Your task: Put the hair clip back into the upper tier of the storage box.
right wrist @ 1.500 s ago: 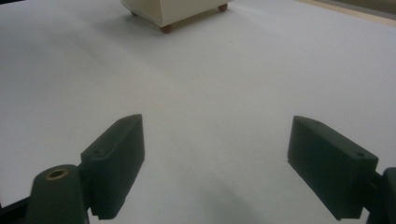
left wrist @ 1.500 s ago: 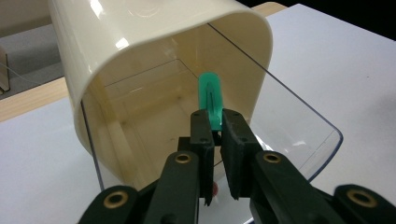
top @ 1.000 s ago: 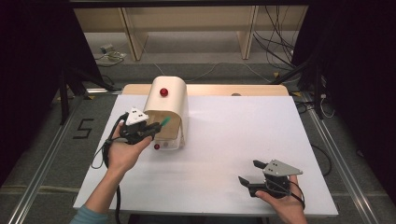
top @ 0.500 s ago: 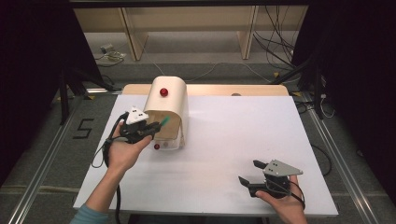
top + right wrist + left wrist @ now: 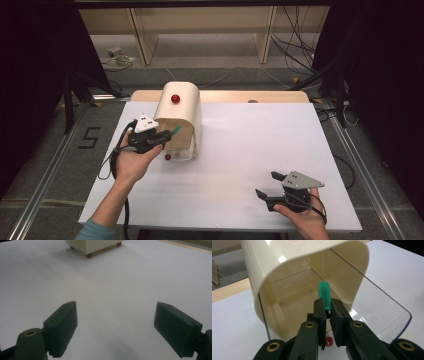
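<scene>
Poking up from between the jaws of the left hand-held gripper (image 5: 326,315), a small green peg (image 5: 325,295) with a rounded tip and a dark slit down its middle stands at the mouth of a cream box (image 5: 294,272). The jaws are nearly closed and pinch the peg's lower end. In the high view the peg (image 5: 175,130) sits just at the box's open front, at the left part of the white surface (image 5: 260,150).

The box (image 5: 178,112) has a curved cream hood with a red knob (image 5: 175,98) on top, clear side walls and small red feet (image 5: 167,157). Its inside looks bare, with free room ahead of the peg.

The right hand-held gripper (image 5: 272,186) rests near the front right of the surface, well apart from the box, jaws wide open and holding nothing. In its own view the jaws (image 5: 115,327) frame bare white surface, with the box's (image 5: 97,245) base far ahead. The surface is open between the two grippers; its wooden far edge (image 5: 250,95) shows behind the box.
</scene>
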Demonstrator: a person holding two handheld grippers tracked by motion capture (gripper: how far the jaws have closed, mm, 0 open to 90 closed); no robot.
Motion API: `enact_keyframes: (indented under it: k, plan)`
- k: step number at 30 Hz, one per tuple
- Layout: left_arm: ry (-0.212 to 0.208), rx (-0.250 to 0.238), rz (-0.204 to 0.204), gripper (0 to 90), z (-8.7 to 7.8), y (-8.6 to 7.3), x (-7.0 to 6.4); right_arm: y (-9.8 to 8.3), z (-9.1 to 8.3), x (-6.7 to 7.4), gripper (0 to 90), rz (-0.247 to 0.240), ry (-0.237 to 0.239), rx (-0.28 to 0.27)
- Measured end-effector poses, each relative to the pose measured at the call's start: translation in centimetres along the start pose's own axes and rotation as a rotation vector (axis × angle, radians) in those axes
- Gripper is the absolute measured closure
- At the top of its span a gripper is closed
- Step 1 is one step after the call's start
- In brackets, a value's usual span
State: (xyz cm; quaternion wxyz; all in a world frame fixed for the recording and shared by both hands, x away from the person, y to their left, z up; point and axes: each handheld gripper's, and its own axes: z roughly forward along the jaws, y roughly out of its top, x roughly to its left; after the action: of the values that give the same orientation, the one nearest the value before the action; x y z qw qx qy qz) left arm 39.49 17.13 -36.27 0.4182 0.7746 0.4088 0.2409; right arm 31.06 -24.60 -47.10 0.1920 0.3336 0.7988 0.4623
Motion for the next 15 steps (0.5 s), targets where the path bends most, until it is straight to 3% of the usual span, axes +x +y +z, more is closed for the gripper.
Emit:
enact_keyframes:
  k: [11, 15]
  plan:
    - [0.001, -0.019, -0.021, 75.2, -0.38, 0.14, 0.01, 0.00, -0.03, -0.02, 20.0, -0.002, -0.002, -0.002]
    - [0.002, -0.018, -0.025, 67.4, -0.94, 0.36, -0.23, -0.01, -0.07, -0.03, 20.0, 0.000, -0.003, -0.001]
